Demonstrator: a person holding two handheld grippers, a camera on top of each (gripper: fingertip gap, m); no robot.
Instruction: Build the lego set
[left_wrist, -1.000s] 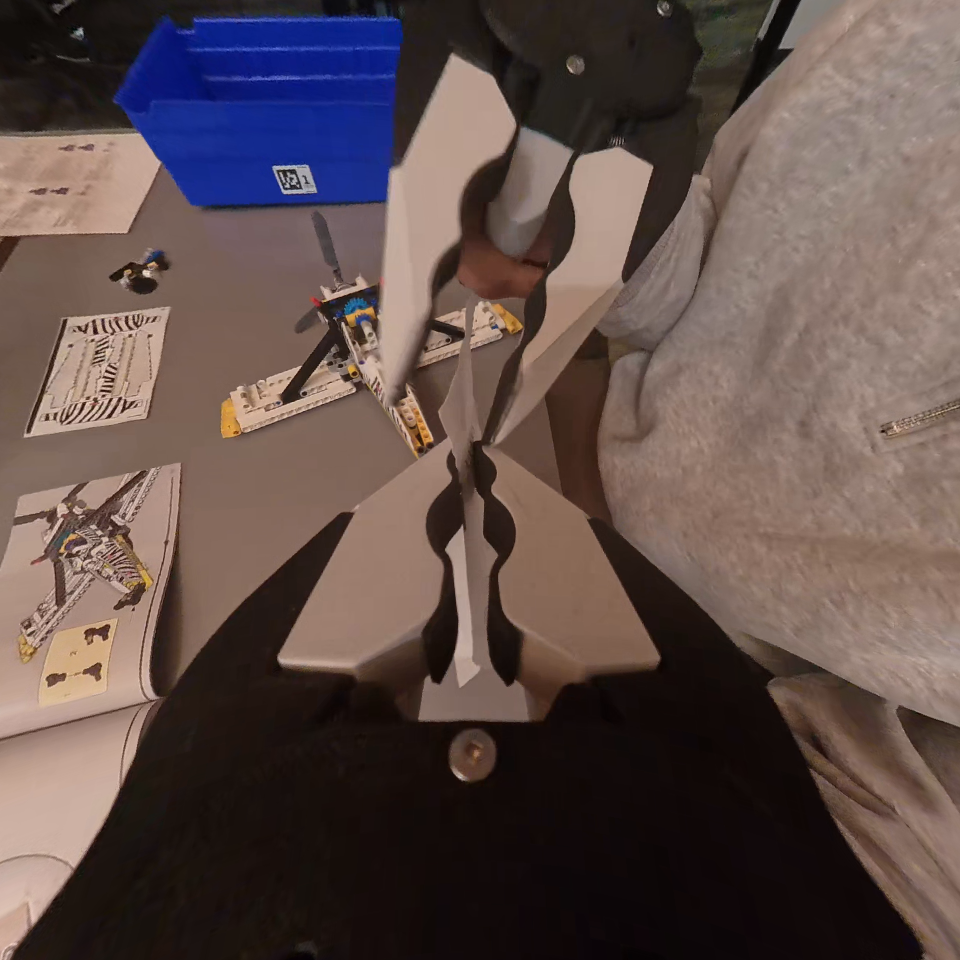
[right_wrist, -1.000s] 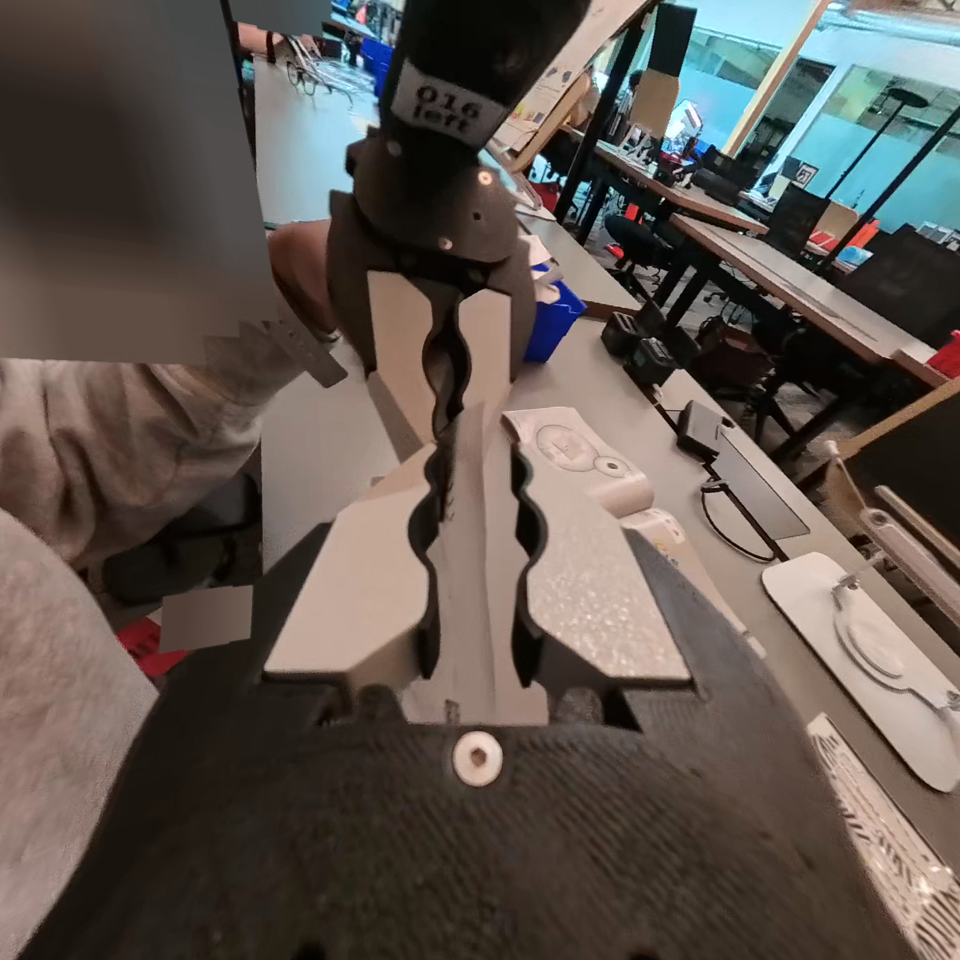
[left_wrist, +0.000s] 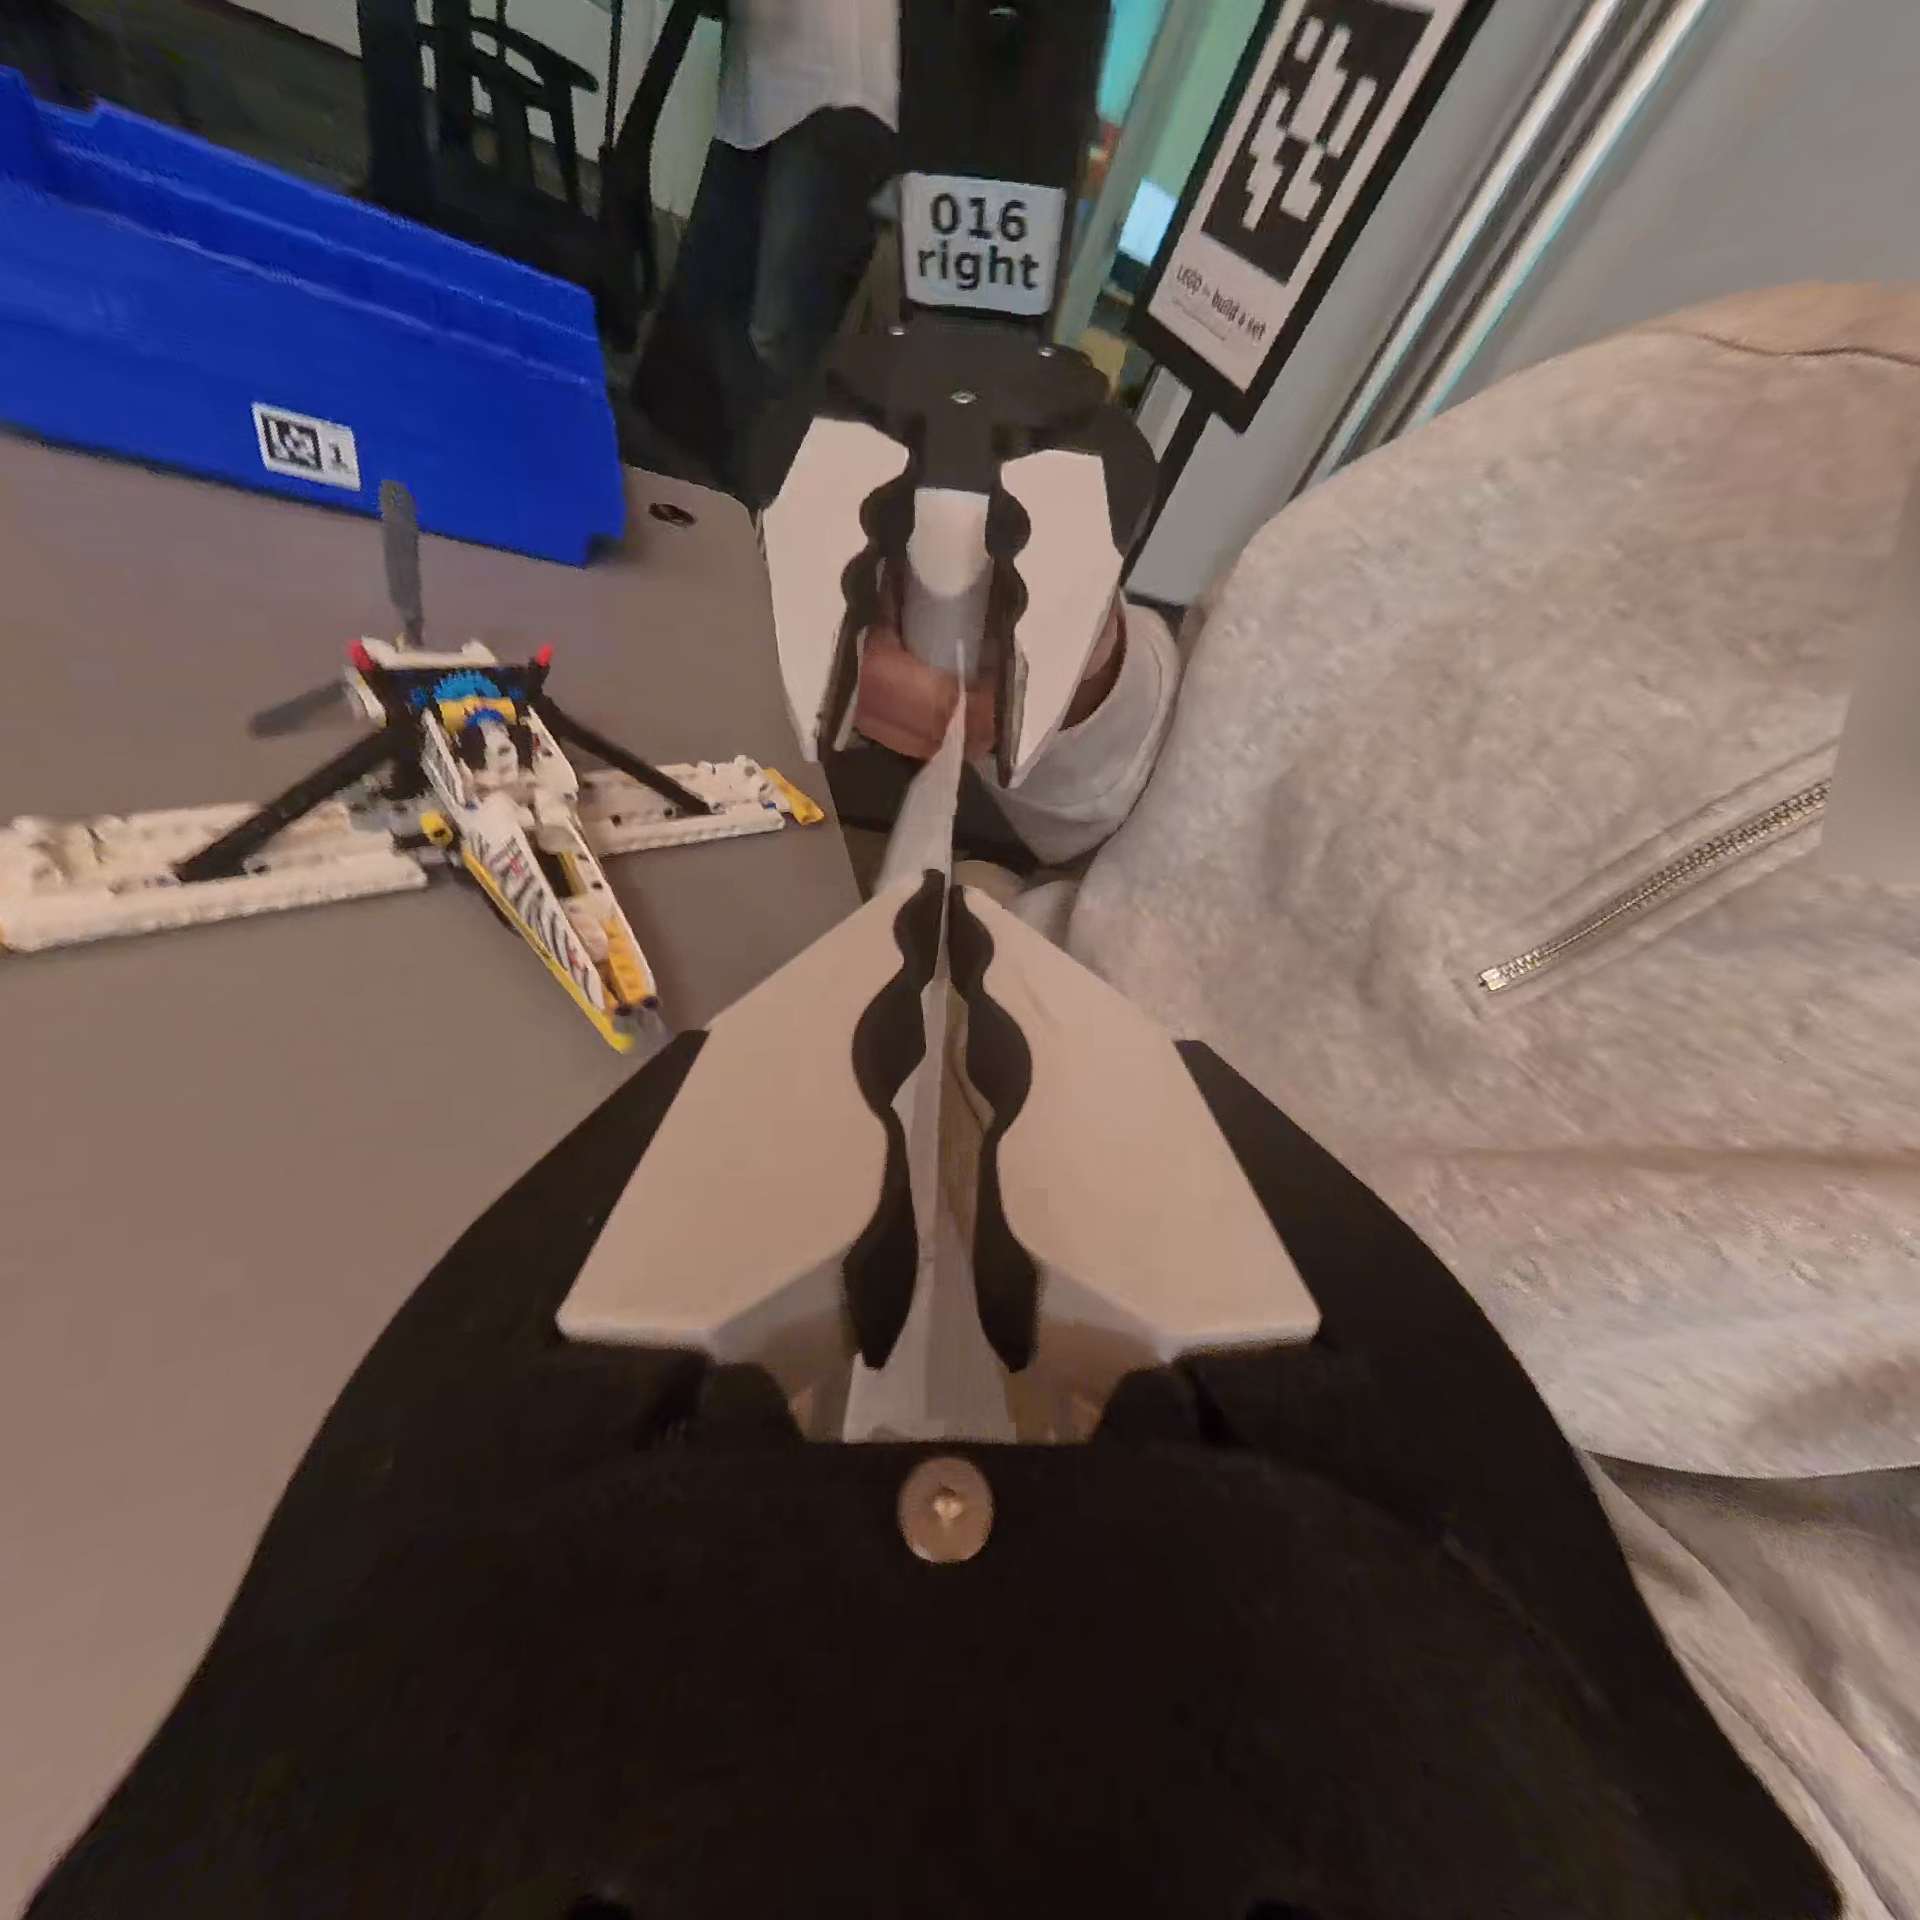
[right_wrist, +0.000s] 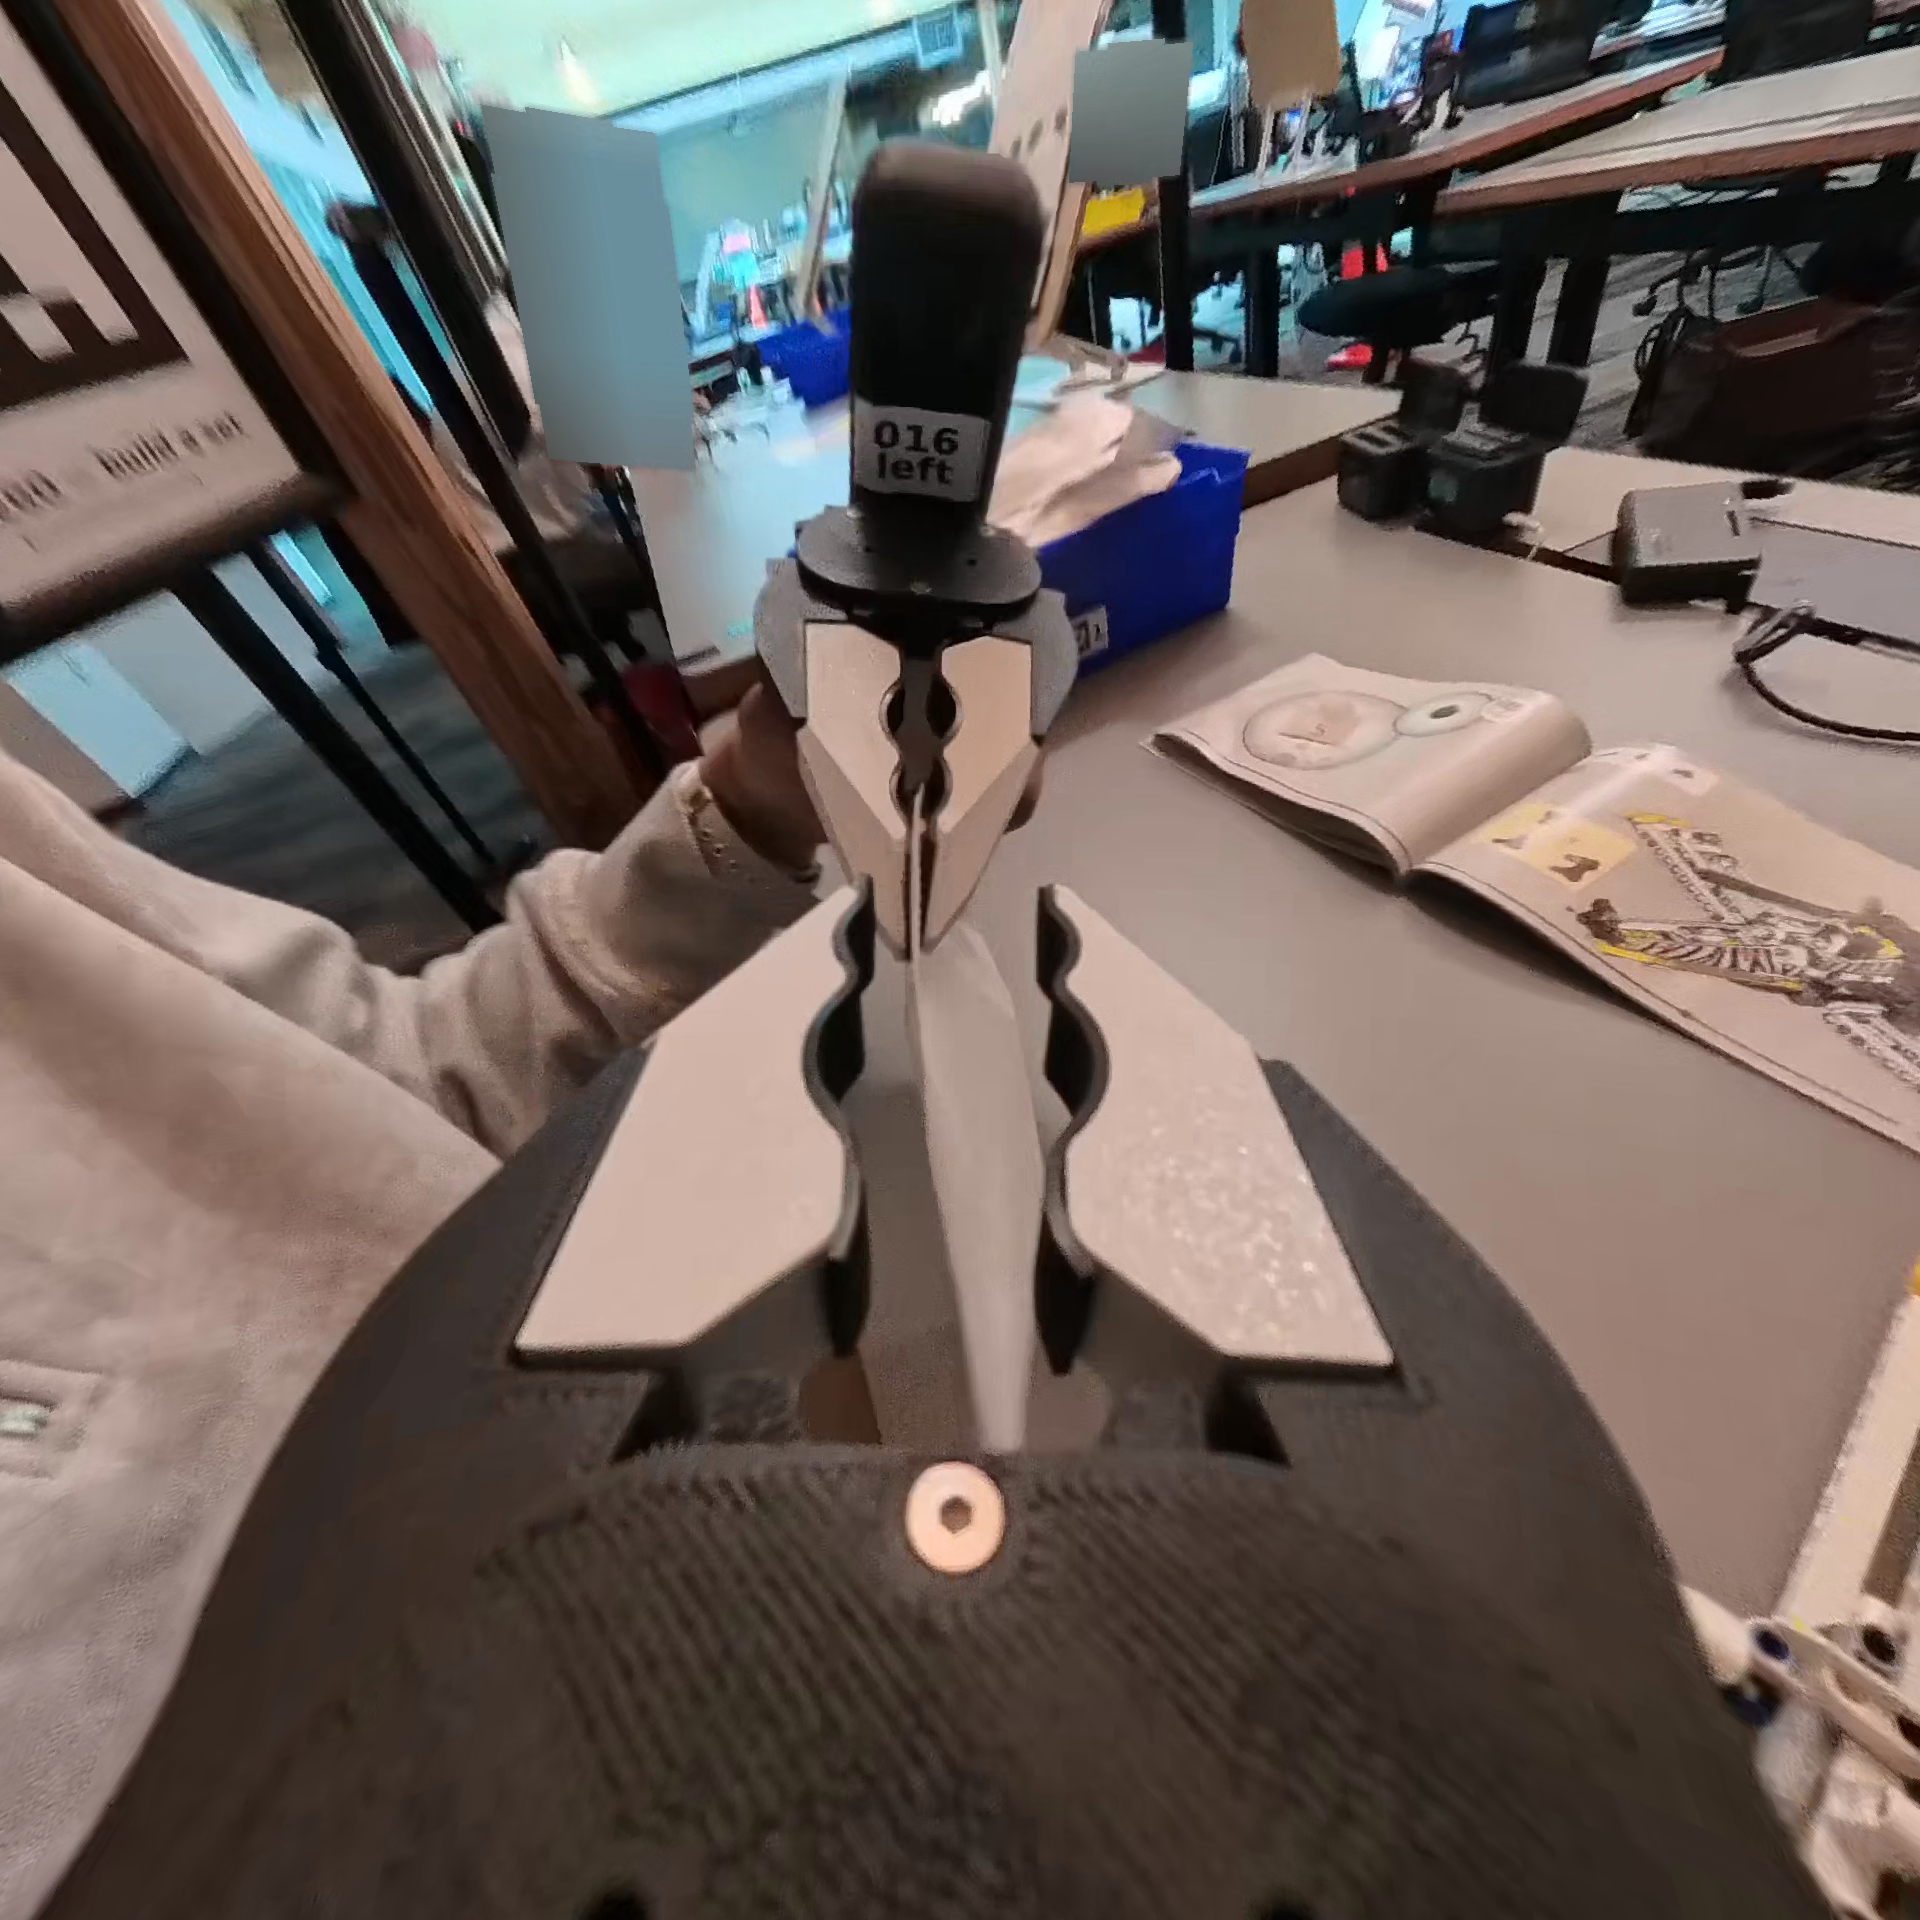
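My left gripper (left_wrist: 948, 885) is shut on a thin white strip (left_wrist: 932, 810), held on edge above the table's near edge. The strip runs forward into my right gripper (left_wrist: 925, 764), which faces the left one. In the right wrist view the right gripper (right_wrist: 951, 904) is open, and the strip (right_wrist: 966, 1143) lies loose between its spread fingers. The left gripper (right_wrist: 914, 935) pinches the strip's far end there. The white, yellow and black lego plane (left_wrist: 499, 810) rests on the grey table (left_wrist: 260, 1143) to the left, apart from both grippers. Part of it shows in the right wrist view (right_wrist: 1849, 1683).
A blue bin (left_wrist: 312, 332) stands at the table's back, also seen in the right wrist view (right_wrist: 1143, 540). An open instruction booklet (right_wrist: 1558, 862) lies on the table. A person's grey sleeve (left_wrist: 1507, 831) is close on the right. A framed marker sign (left_wrist: 1309, 156) stands behind. Only a small space, under 4 cm, lies between the two pairs of fingers.
Both grippers have swung to face each other squarely and tilted up. The strip, twisted before, now runs straight between them. The left gripper stays shut on it.
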